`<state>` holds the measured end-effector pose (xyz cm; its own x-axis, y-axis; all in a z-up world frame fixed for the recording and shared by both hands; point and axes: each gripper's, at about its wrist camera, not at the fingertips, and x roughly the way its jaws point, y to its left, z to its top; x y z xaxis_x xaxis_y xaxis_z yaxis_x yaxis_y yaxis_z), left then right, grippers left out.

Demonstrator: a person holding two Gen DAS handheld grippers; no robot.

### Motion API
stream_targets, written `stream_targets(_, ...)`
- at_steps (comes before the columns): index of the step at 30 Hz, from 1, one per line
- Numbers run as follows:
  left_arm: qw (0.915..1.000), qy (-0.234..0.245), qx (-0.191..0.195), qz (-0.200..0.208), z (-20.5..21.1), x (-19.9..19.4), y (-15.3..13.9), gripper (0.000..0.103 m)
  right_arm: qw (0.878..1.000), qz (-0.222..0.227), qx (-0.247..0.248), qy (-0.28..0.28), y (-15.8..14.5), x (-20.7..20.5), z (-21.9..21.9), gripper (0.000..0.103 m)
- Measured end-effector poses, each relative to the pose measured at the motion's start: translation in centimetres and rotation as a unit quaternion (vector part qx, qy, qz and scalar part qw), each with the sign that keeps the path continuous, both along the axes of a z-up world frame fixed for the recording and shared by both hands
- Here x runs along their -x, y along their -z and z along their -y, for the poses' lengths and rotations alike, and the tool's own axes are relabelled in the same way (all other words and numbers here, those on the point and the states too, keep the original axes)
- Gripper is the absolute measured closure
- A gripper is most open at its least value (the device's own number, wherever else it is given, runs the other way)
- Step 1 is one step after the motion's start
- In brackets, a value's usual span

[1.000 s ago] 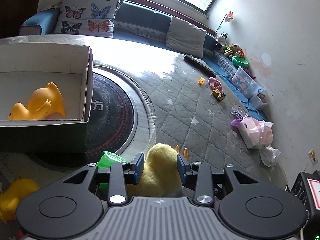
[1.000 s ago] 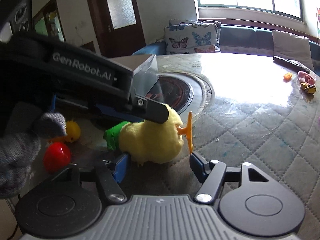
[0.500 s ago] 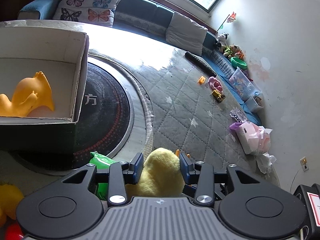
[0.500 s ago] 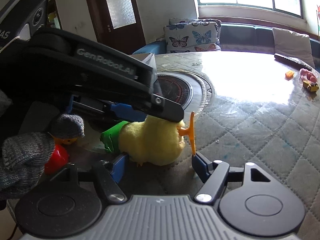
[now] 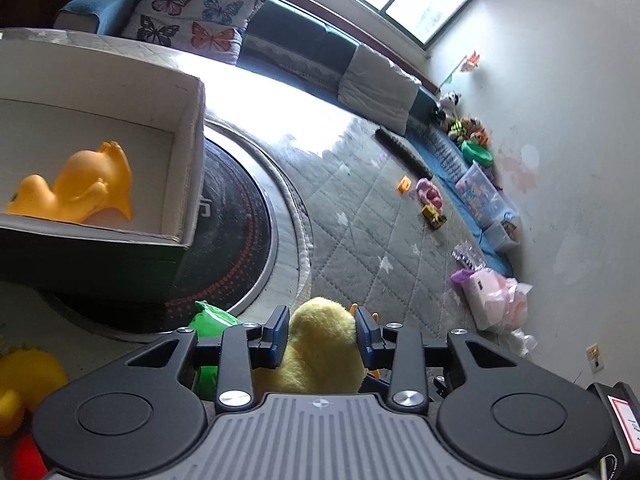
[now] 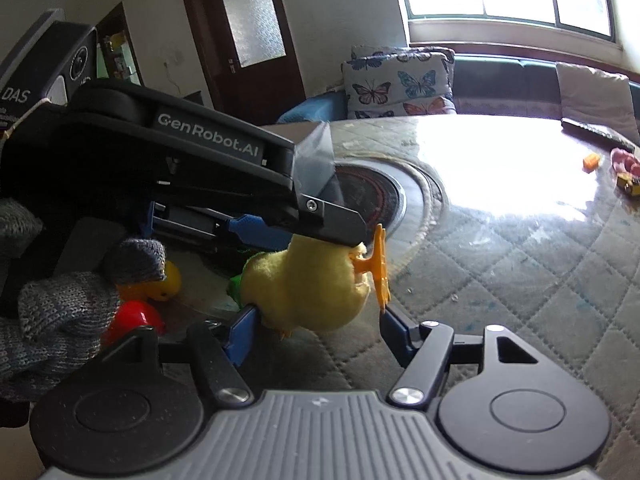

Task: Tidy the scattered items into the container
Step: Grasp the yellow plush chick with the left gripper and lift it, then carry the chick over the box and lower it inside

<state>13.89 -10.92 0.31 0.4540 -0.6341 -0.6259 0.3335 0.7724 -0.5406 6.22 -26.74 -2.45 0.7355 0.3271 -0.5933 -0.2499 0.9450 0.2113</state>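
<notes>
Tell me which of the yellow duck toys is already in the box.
The smooth orange-yellow rubber duck lying inside the white box; the plush duck sits between the left gripper pads, outside it.

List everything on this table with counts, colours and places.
plush duck: one, yellow, near table edge
box: one, white inside, table's left
rubber duck: one, orange, inside box
second rubber duck: one, yellow, near edge
packet: one, green, behind plush duck
red toy: one, near edge
small toys: three, orange, pink, yellow, far side
remote: one, black, far edge
left gripper: jaws just closed further, pressing plush duck
right gripper: jaws just closed further around plush duck, grip unclear
gloved hand: grey, holding left gripper
</notes>
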Motion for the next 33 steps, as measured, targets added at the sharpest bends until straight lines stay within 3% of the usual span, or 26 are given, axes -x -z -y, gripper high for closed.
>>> stream_targets(9,0.9984,-0.034,0.02,0.039,-2.8,0.4,-3.6,0.065,0.998,0.045,0.009,-0.031,-3.3,-0.6,-2.1,0.037)
stream_targets(18,0.9914,-0.097,0.025,0.084,-7.3,-1.5,-6.6,0.065,0.992,0.088,0.017,-0.086,-6.0,-5.1,-6.1,0.037)
stream_targets(24,0.9849,-0.148,0.025,0.086,-11.1,-3.7,-6.5,0.066,0.987,0.093,0.018,-0.126,-6.1,-9.1,-9.8,0.037)
stream_targets(33,0.9752,-0.215,0.015,0.048,-16.3,-6.3,-3.9,0.066,0.982,0.059,0.021,-0.176,-3.7,-13.5,-14.6,0.037)
